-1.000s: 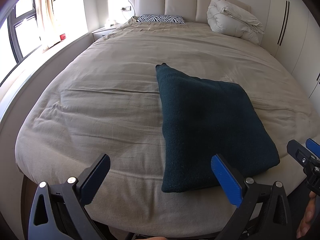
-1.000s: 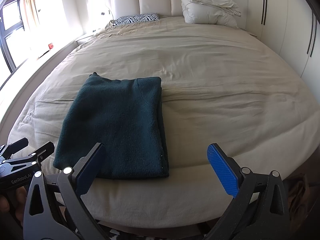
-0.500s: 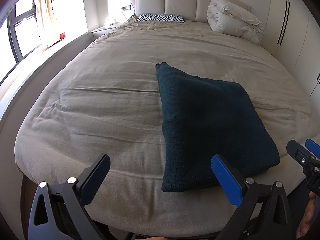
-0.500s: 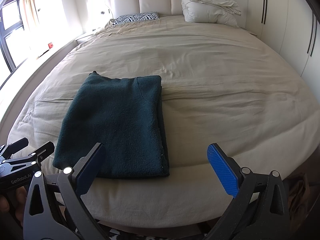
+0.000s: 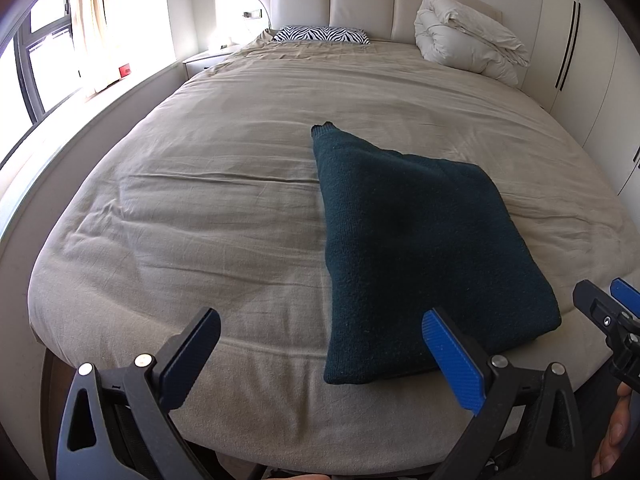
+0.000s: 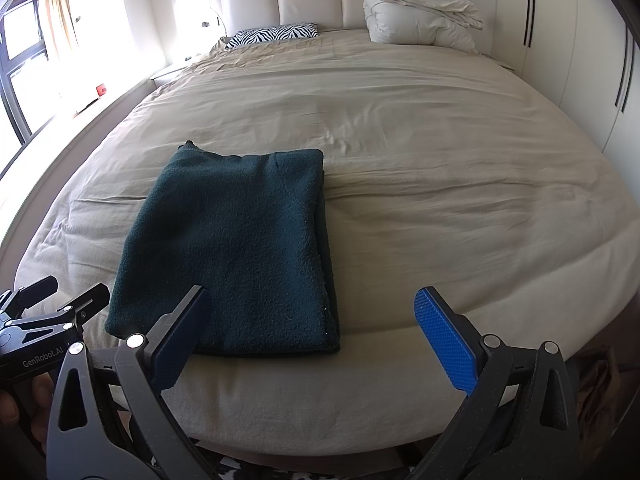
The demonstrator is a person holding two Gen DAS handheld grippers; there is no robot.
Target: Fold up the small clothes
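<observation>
Nothing changed over last second: both tools idle off near bed [image 5: 200,208] edge. Left gripper [image 5: 320,354] spread, empty. Sweater [image 6: 240,256] folded flat, near-centre, untouched. Right gripper [image 6: 312,330] spread, empty. Fold looks finished.

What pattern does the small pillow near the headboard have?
The pillow has black-and-white zebra stripes, clearest in the left wrist view.
</observation>
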